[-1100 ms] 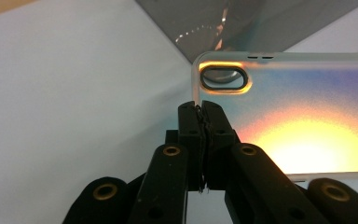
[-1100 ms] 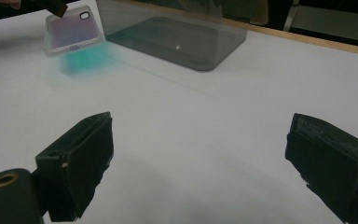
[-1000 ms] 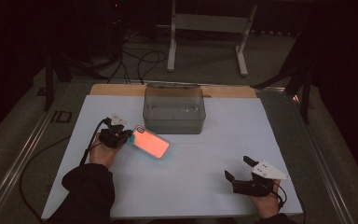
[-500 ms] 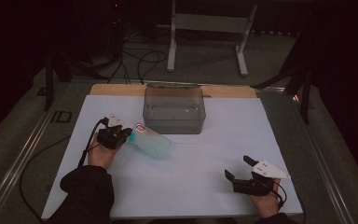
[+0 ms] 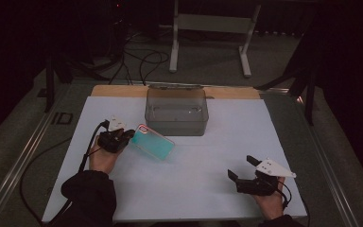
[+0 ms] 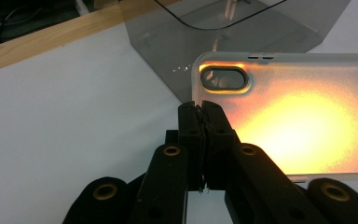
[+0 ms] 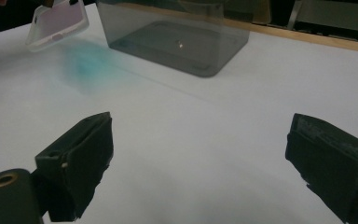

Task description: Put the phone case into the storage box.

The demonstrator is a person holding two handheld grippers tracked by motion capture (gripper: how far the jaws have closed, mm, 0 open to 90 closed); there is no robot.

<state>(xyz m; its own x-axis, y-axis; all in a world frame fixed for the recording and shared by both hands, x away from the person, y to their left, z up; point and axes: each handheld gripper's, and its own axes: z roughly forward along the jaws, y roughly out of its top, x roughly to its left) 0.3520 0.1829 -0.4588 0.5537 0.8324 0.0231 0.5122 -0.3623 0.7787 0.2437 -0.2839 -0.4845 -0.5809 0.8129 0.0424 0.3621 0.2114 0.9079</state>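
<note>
The left hand-held gripper (image 5: 128, 137) is clenched on the edge of a translucent phone case (image 5: 153, 141), jaws pinched tight by the corner beside its camera cutout (image 6: 224, 78); the case hangs tilted just above the white bench (image 5: 217, 142), at the near left of the smoky plastic box (image 5: 176, 110) and just beside it; the right hand-held gripper (image 5: 244, 169) rests at the near right, well apart from the case, its jaws spread wide and holding nothing.
</note>
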